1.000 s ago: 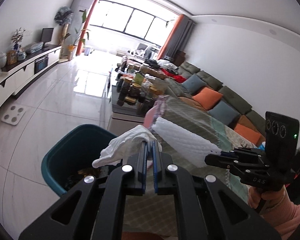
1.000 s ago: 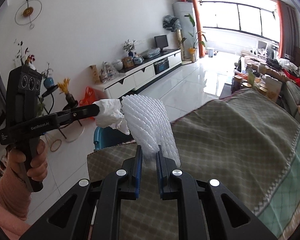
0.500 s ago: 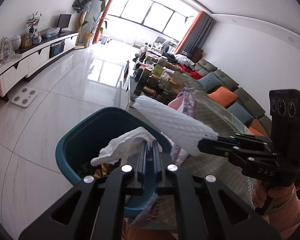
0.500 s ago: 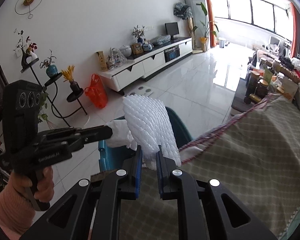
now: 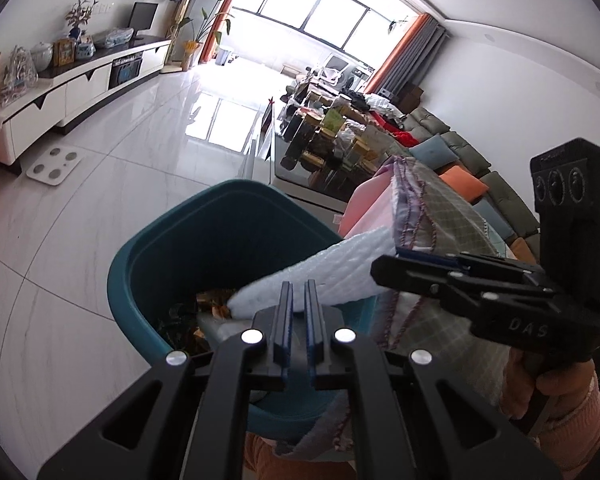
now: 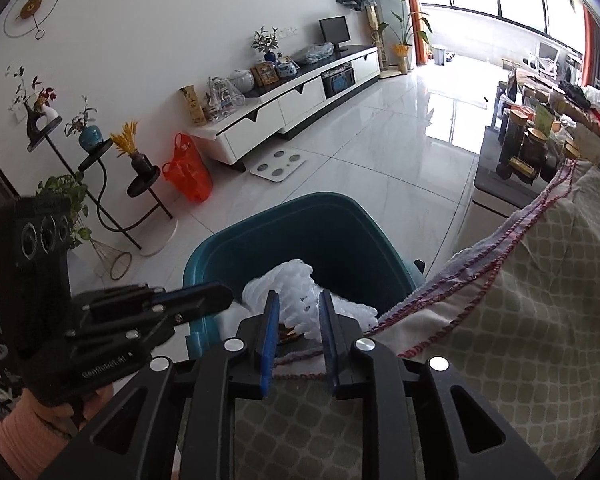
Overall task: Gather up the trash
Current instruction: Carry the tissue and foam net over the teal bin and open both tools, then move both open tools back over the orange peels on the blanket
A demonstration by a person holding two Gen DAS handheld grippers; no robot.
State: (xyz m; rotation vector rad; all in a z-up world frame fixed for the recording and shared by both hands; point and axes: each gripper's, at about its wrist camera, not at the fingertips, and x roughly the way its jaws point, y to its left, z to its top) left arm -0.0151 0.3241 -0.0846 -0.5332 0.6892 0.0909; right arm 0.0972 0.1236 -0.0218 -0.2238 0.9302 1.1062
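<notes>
over the bin [image 6: 300,216], by its near rim, foam [image 6: 292,288] is being let go as the right gripper [image 6: 298,320] is opened. the left gripper [image 5: 298,308] is shut and empty. more trash cannot be seen.

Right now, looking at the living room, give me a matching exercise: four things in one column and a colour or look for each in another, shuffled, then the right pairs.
Column one:
1. bin
2. foam net
3. plastic bag
4. bathroom scale

Column two:
a. orange, crumpled
b. white, flat, with four round pads
c. teal, open-topped
d. white, ribbed mesh

Pairs: 1-c, 2-d, 3-a, 4-b
</notes>
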